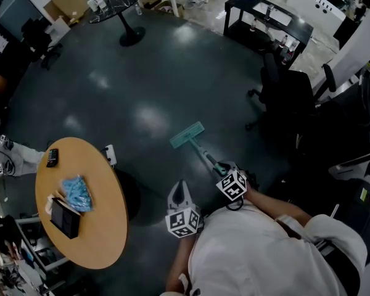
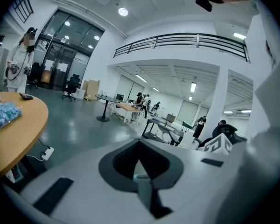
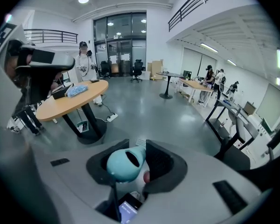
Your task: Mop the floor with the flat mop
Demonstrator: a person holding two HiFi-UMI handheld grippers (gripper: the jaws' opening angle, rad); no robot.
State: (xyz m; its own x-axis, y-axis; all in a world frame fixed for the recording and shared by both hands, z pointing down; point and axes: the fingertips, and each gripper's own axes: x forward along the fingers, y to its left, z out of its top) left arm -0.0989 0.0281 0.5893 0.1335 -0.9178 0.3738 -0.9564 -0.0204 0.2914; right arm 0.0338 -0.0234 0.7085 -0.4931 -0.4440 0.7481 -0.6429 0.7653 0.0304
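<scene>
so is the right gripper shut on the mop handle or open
Shut on it. In its own view the right gripper has the teal mop handle filling the gap between its jaws.

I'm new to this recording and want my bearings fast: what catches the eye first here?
The teal flat mop rests with its head on the dark floor near the centre of the head view. Its handle leads to the right gripper, whose jaws are shut on the handle's teal end. At lower left stands a round wooden table carrying a crumpled blue bag.
</scene>
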